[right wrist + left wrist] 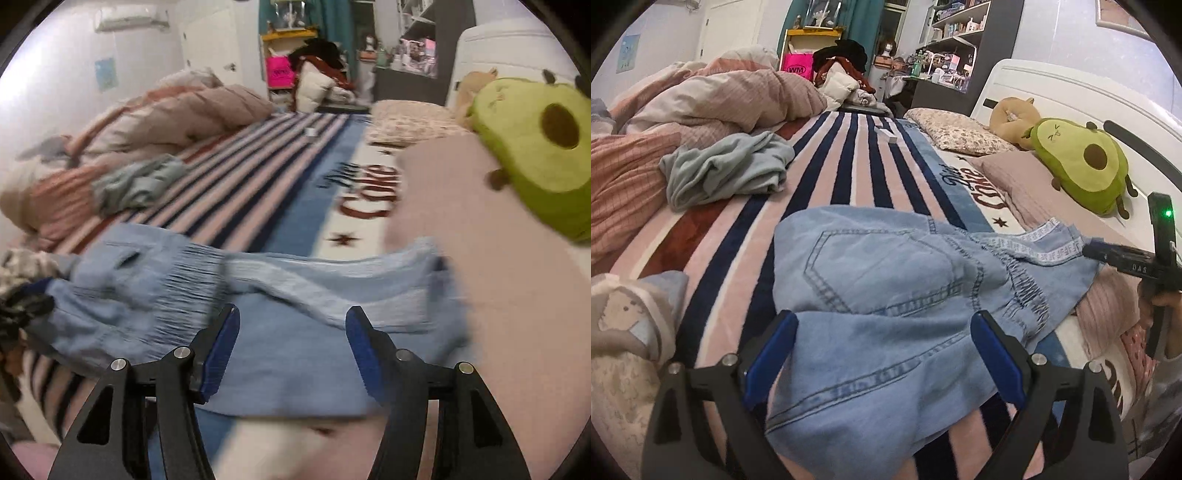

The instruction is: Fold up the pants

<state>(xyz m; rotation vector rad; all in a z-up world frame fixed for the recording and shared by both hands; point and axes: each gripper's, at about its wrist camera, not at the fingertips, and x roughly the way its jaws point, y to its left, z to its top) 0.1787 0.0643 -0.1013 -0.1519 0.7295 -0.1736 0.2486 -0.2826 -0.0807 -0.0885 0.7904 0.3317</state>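
The pants (886, 295) lie bunched on the bed (849, 166), not neatly folded yet, and both grippers (882, 354) (291, 350) are spread, holding nothing.

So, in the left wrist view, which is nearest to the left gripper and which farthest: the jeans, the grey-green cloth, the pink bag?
From the left gripper:
1. Jeans, directly under the fingers.
2. Grey-green cloth, left, mid-bed.
3. Pink bag, far end, beyond the bed.
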